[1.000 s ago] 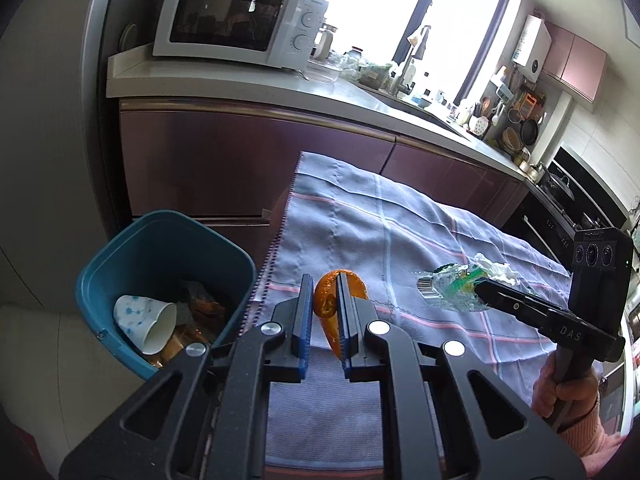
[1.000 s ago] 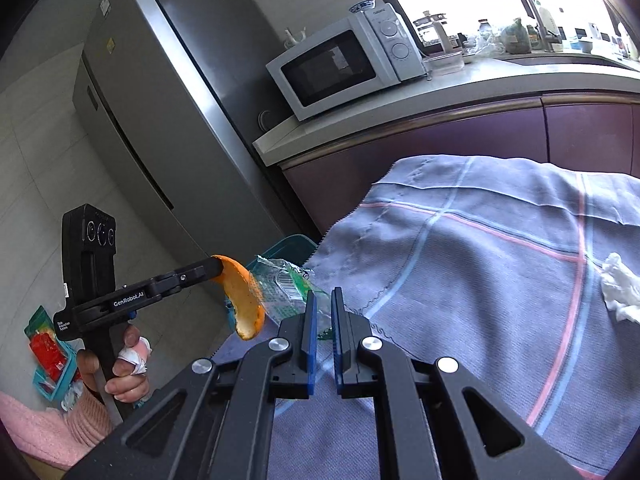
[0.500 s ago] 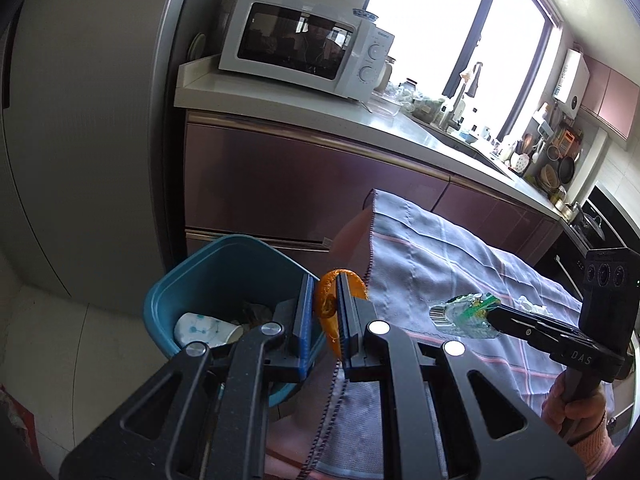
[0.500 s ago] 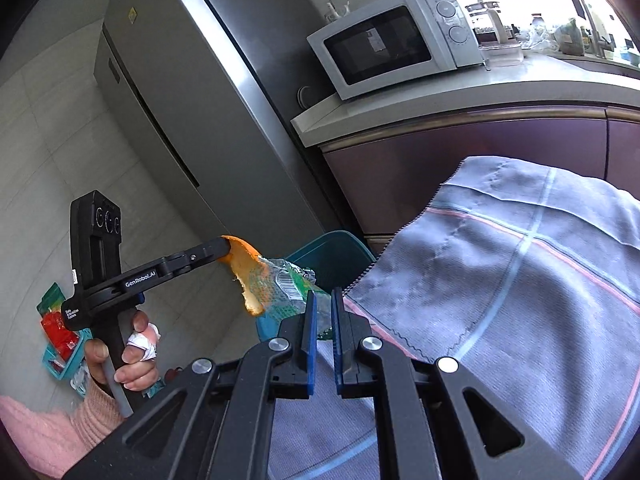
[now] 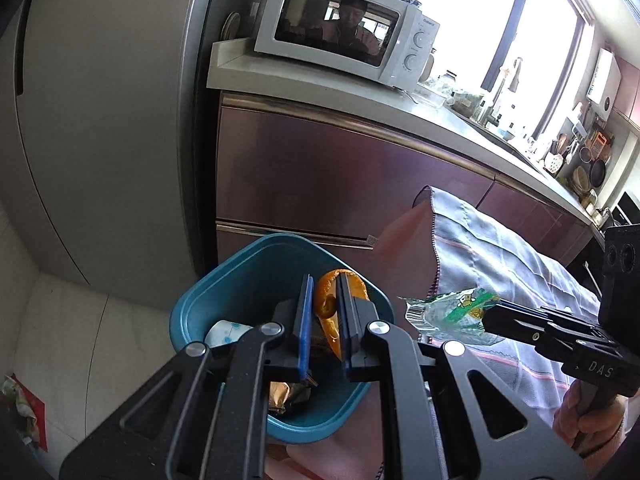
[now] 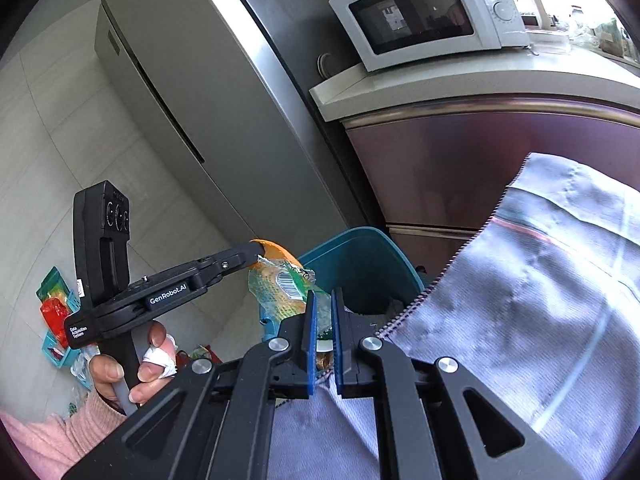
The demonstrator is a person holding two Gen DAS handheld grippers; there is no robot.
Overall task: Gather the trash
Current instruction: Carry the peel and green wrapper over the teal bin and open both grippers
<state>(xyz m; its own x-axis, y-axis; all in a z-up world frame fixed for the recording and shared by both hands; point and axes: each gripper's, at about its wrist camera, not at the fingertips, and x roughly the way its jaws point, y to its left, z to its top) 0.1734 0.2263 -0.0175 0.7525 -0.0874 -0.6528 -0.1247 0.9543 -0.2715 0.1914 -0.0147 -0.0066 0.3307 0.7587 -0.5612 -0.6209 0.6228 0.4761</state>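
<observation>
My left gripper (image 5: 324, 285) is shut on a curled orange peel (image 5: 329, 307) and hangs over the open teal bin (image 5: 240, 276). Seen from the right wrist view, that gripper (image 6: 250, 253) holds the peel (image 6: 278, 251) just left of the bin (image 6: 360, 258). My right gripper (image 6: 323, 300) is shut on a crumpled clear and green wrapper (image 6: 280, 292) near the bin's rim, above the table's corner. The left wrist view shows this gripper (image 5: 491, 314) with the wrapper (image 5: 452, 312) right of the bin. A paper cup (image 5: 225, 332) and brown wrappers (image 5: 282, 396) lie inside the bin.
The bin stands on the floor between a grey fridge (image 5: 100, 120), maroon cabinets (image 5: 340, 176) and a table under a checked cloth (image 6: 520, 320). A microwave (image 5: 344, 28) sits on the counter above. Colourful packets and baskets (image 6: 56, 312) lie on the floor at left.
Both grippers have swung left, off the tablecloth and toward the bin, each keeping its hold. The peel now hangs over the bin's opening and the wrapper has come near its rim.
</observation>
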